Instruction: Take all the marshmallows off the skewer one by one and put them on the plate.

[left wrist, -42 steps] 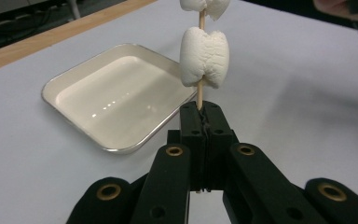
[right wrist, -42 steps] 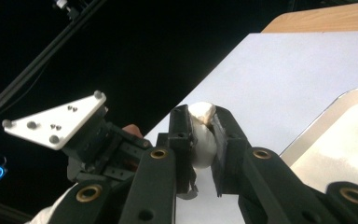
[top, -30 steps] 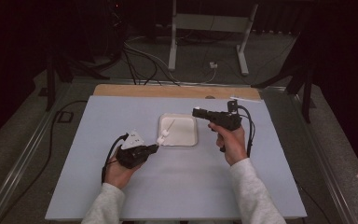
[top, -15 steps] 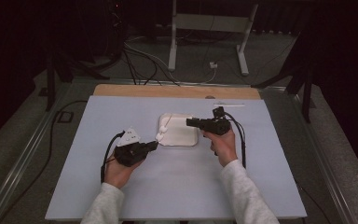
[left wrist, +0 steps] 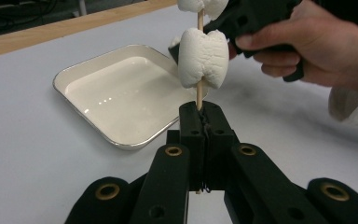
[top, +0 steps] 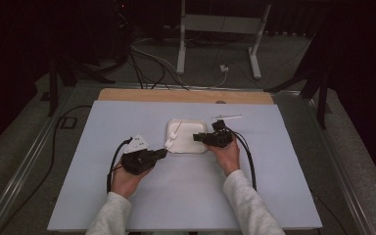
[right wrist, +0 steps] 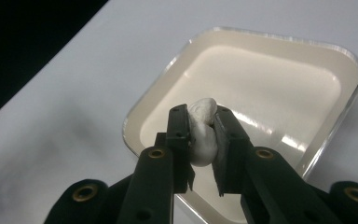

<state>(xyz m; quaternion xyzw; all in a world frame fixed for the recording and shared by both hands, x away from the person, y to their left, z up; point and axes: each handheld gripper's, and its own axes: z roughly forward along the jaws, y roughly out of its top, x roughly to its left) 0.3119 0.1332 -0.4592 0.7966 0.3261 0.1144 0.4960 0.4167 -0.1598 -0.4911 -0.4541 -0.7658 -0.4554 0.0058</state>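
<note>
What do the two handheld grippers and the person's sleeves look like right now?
Both the left gripper and right gripper are black, with brass-ringed holes on their linkages; a black cable trails from each. The left carries a grey three-cornered plate. The sleeves are light grey.

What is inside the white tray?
The white tray looks bare and shiny inside. In the right gripper view, the right gripper and its squeezed marshmallow cover part of the tray's floor, so that bit stays hidden.

No text, label, brand, number or sign can be read on anything here.
</note>
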